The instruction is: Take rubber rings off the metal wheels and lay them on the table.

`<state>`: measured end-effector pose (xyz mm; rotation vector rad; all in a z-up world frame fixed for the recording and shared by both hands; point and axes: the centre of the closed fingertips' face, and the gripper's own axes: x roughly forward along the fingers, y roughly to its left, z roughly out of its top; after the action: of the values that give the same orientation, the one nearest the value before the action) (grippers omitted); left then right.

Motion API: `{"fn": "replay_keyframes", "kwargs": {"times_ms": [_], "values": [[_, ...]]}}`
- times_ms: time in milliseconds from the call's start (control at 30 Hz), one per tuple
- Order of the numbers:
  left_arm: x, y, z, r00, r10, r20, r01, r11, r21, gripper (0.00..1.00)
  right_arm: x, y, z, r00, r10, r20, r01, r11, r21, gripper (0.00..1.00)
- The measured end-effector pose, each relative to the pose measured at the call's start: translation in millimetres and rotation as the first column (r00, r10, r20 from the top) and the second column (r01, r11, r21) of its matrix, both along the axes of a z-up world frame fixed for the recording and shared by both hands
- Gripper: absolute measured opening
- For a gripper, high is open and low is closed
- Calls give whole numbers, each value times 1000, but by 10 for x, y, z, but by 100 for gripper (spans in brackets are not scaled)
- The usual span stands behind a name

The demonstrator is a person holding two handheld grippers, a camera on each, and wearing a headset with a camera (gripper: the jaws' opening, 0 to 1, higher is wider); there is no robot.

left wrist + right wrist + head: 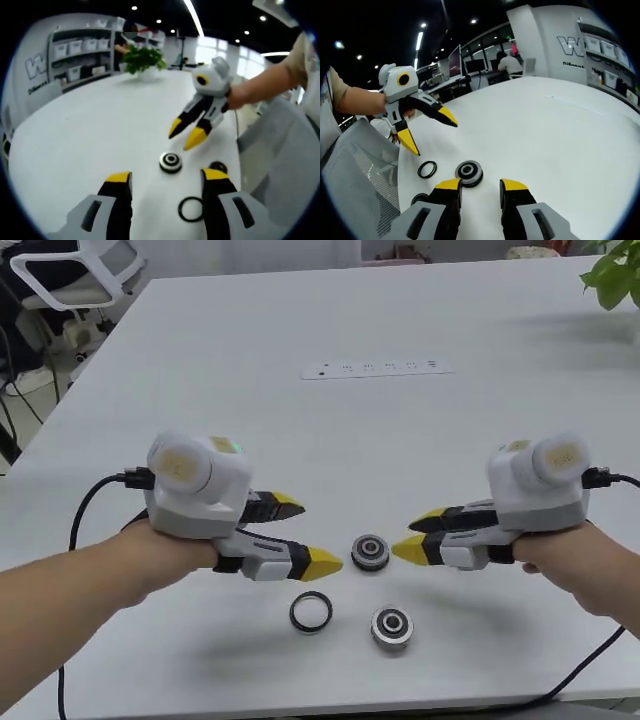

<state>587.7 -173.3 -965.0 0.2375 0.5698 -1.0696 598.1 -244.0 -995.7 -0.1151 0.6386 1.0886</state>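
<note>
Two small metal wheels lie near the table's front edge. The farther wheel (370,552) (170,162) (469,172) has a dark rubber ring around it and sits between the two grippers. The nearer wheel (392,626) (420,198) shows a silvery rim. A loose black rubber ring (311,612) (191,209) (427,169) lies flat beside it. My left gripper (308,533) (167,176) (432,134) hovers open just left of the farther wheel, holding nothing. My right gripper (413,536) (481,184) (192,132) hovers open just right of it, also holding nothing.
A white power strip (375,368) is set into the table's middle. An office chair (85,275) stands at the far left and a potted plant (615,275) (142,60) at the far right. The table's front edge (330,708) runs close behind the nearer wheel.
</note>
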Motion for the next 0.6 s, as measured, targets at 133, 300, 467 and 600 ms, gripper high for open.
{"fn": "replay_keyframes", "kwargs": {"times_ms": [133, 300, 467, 600], "values": [[20, -53, -49, 1000, 1, -13, -1, 1000, -6, 54, -31, 31, -70, 1000, 26, 2, -26, 999, -19, 26], [38, -116, -86, 1000, -1, -25, 1, 1000, -10, 49, -42, 42, -150, 998, 55, 11, -55, 998, -44, 23], [43, -175, -142, 999, -6, -40, 6, 1000, -8, 45, -34, 78, -166, 997, 70, 13, -70, 997, -42, 21], [69, -221, -187, 999, -7, -40, 7, 1000, 2, 43, -44, 108, -201, 996, 86, 19, -85, 995, -53, 19]]}}
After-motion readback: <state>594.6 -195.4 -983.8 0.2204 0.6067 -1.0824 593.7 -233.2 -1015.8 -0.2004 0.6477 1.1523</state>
